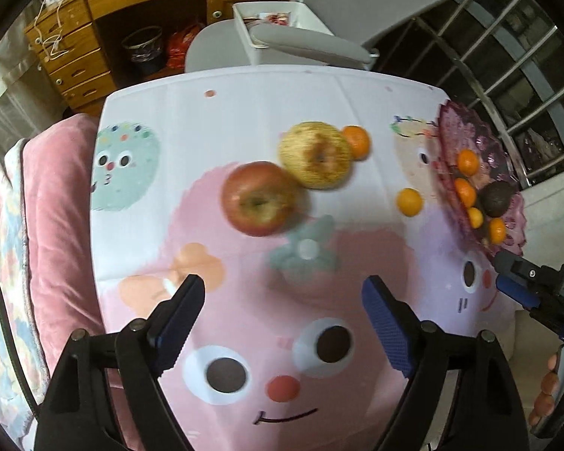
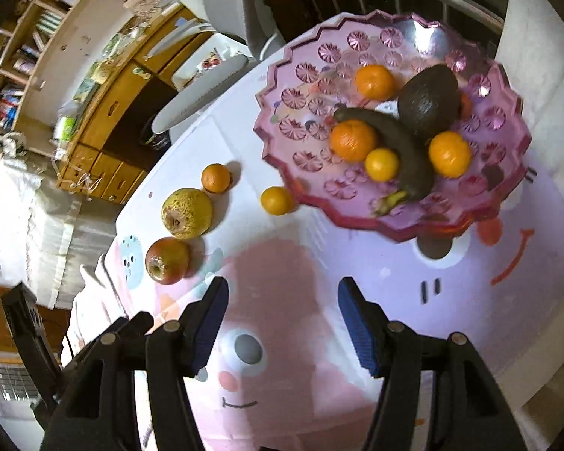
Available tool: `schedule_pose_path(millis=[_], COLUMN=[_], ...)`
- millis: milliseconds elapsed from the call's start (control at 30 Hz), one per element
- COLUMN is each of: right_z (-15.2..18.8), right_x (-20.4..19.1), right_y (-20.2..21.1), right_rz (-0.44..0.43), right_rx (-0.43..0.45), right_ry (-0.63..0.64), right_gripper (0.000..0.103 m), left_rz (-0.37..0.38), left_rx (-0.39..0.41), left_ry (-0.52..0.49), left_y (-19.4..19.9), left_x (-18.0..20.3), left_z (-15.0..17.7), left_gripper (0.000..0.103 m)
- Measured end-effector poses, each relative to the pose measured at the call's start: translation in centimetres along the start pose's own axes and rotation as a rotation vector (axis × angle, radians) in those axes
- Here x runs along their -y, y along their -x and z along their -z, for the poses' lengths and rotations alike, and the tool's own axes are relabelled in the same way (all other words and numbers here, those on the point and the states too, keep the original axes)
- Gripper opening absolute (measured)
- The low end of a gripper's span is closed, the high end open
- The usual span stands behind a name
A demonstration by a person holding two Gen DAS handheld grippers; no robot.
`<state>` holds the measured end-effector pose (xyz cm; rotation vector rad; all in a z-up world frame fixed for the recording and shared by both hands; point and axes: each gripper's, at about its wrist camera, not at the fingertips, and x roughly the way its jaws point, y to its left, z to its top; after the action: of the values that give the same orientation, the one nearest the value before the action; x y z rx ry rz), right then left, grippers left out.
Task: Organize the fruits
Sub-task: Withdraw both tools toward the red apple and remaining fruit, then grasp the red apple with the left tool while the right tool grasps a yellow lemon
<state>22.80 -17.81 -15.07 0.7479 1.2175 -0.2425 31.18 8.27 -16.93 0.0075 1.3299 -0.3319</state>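
Table with a cartoon-print tablecloth [image 2: 282, 338] fills both views. Pink scalloped plastic fruit plate [image 2: 391, 221] sits at the cloth's right side, raised on a foot. In it: a dark avocado [image 2: 428, 99], a blackened banana [image 2: 406, 150] lying across the middle, and four mandarins (one at the back [image 2: 375, 81], one left of the banana [image 2: 352, 140], a smaller yellower one [image 2: 382, 164] touching that, one on the right [image 2: 449, 153]).

Loose on the cloth, largest first: yellow-brown apple [image 1: 316, 155], red apple [image 1: 259, 197] touching it on the near-left, a mandarin [image 1: 357, 142] touching the yellow apple's far side, and a lone mandarin [image 1: 409, 201] just beside the plate's rim.

Left gripper [image 1: 282, 323] hovers over the cloth, fingers spread wide, nothing between them. The red apple lies ahead of it, slightly left of the gap centre, well apart from the pads.

Right gripper [image 2: 282, 323] also has its fingers spread and pinches nothing (seen in the left view [image 1: 507, 274] too, near the plate edge, spread unclear there). The plate is ahead and to its right; the lone mandarin [image 2: 277, 200] lies straight ahead of the gap, well apart from the tips; the apples are off to the left.
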Motion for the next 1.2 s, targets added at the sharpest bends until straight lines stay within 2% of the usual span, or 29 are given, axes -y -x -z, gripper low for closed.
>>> schedule_pose_path(millis=[267, 467, 633, 900, 1033, 1200], right_z=[-0.6, -1.5, -2.0, -2.1, -2.3, -2.8], right_x=[-2.0, -3.0, -3.6, -3.5, -3.5, -4.0], right_y=[-3.3, -5.6, -7.8, -9.7, -10.2, -10.7], right_rz=[0.014, 0.054, 0.108, 0.160, 0.180, 0.211], right_rx=[0.040, 0.121, 0.158, 0.192, 0.208, 0.212], right_ry=[-0.101, -0.117, -0.089, -0.099, -0.087, -0.064], right_gripper=[0.061, 0.061, 0.061, 0.049, 0.046, 0.045], left_rz=[0.043, 0.084, 0.108, 0.084, 0.087, 0.136], left_rx=[0.040, 0.101, 0.110, 0.109, 0.117, 0.123], left_ry=[0.003, 0.001, 0.020, 0.017, 0.042, 0.086], left_y=[-1.5, -3.2, -5.3, -7.8, -8.7, -9.4], left_x=[-2.5, -2.7, -2.5, -2.0, -2.3, -3.3], left_z=[-1.4, -2.6, -3.3, -3.8, -4.0, -4.0], left_gripper=[0.088, 0.088, 0.088, 0.088, 0.087, 0.080])
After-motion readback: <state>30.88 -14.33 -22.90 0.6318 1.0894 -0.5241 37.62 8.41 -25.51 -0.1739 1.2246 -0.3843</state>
